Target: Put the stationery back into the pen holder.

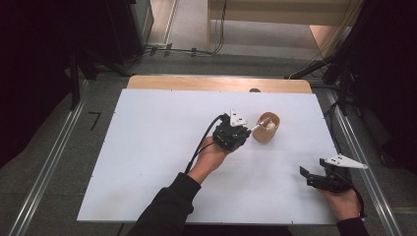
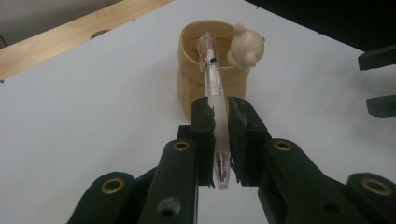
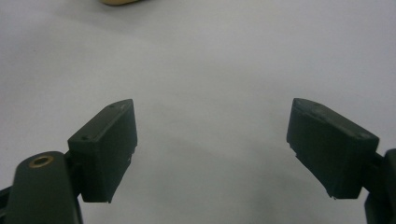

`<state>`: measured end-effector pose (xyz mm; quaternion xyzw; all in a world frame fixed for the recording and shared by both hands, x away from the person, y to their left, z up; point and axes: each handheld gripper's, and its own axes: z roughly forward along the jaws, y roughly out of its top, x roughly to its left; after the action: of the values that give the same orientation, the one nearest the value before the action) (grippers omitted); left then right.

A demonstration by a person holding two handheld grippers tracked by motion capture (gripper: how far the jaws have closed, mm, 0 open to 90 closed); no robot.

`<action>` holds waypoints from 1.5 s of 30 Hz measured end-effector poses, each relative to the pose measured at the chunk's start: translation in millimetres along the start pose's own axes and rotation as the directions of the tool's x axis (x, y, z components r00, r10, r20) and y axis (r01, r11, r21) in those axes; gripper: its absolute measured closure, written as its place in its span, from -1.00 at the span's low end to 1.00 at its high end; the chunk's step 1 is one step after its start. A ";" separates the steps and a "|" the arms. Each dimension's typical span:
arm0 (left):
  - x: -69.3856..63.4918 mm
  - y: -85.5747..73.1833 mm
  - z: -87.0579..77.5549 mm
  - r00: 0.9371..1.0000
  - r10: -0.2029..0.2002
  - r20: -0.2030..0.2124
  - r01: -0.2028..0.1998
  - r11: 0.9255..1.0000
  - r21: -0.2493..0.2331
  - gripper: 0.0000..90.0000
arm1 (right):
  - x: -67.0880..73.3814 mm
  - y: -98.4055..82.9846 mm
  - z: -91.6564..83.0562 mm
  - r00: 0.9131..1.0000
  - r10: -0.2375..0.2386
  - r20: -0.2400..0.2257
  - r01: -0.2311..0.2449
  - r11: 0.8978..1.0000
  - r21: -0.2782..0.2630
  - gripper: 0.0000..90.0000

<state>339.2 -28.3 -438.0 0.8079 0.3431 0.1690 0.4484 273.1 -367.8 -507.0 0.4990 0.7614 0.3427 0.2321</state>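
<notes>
White table (image 1: 147,147), pen (image 2: 215,93) entering cup (image 2: 196,79)

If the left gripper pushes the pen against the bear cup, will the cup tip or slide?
The bear cup looks small and light, standing free on the white table, so it probably slides. The pen touches near its rim, which could tip it. The left gripper clamps the pen.

A white board (image 1: 147,147) is lying flat on a wooden table (image 1: 196,82), covering most of it and leaving a strip of bare wood showing along the far edge. Grey floor (image 1: 59,147) is surrounding the table, with metal rails (image 1: 49,162) running along both sides. Black cables (image 1: 196,50) are trailing across the floor beyond the far edge, and dark equipment (image 1: 49,49) is standing at the far left and far right.
</notes>
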 end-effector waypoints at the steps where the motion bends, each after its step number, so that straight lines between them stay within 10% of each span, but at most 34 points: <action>1: -0.7 1.4 0.0 1.000 -0.003 -0.003 0.003 1.000 -0.006 0.81 | -0.1 0.0 -0.1 1.000 0.000 0.000 0.000 1.000 0.000 -0.67; 45: -5.8 21.0 12.2 1.000 -0.001 -0.005 0.001 1.000 -0.020 0.81 | -0.5 0.3 0.3 1.000 -0.005 -0.001 0.005 1.000 0.000 -0.67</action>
<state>350.7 -47.4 -426.7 0.8027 0.3429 0.1744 0.4557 273.6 -368.1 -506.9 0.4968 0.7627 0.3424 0.2328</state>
